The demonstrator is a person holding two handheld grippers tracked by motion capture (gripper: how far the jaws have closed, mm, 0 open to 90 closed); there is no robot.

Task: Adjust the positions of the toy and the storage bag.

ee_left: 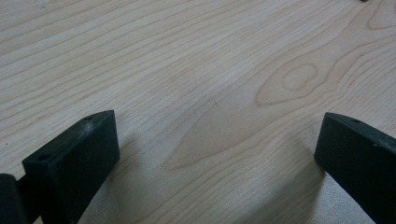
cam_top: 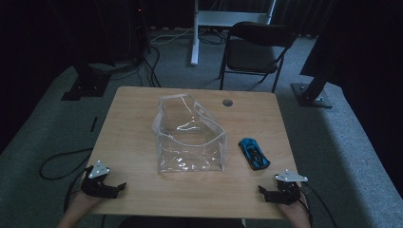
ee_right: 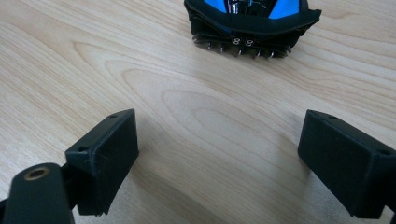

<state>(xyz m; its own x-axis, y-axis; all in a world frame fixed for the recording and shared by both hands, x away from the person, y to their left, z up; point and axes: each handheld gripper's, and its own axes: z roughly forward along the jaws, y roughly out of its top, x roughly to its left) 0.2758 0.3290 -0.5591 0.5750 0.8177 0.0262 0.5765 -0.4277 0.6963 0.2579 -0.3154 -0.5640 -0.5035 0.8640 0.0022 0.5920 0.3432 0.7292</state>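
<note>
A clear plastic bag (cam_top: 189, 135) stands open-topped in the middle of the wooden table (cam_top: 133, 114). To its right lies a blue and black toy car (cam_top: 254, 153); its rear end (ee_right: 252, 23) shows close ahead in the right gripper view. My left gripper (cam_top: 118, 188) rests at the table's near left corner, jaws wide apart over bare wood (ee_left: 217, 126). My right gripper (cam_top: 264, 192) sits at the near right corner, just short of the car, open with nothing between its jaws (ee_right: 217, 144).
A small round grommet (cam_top: 227, 102) sits in the table's far side. Beyond the table stand a dark folding chair (cam_top: 254, 50) and a white desk leg (cam_top: 195, 33). Cables trail on the grey carpet at the left (cam_top: 62, 161).
</note>
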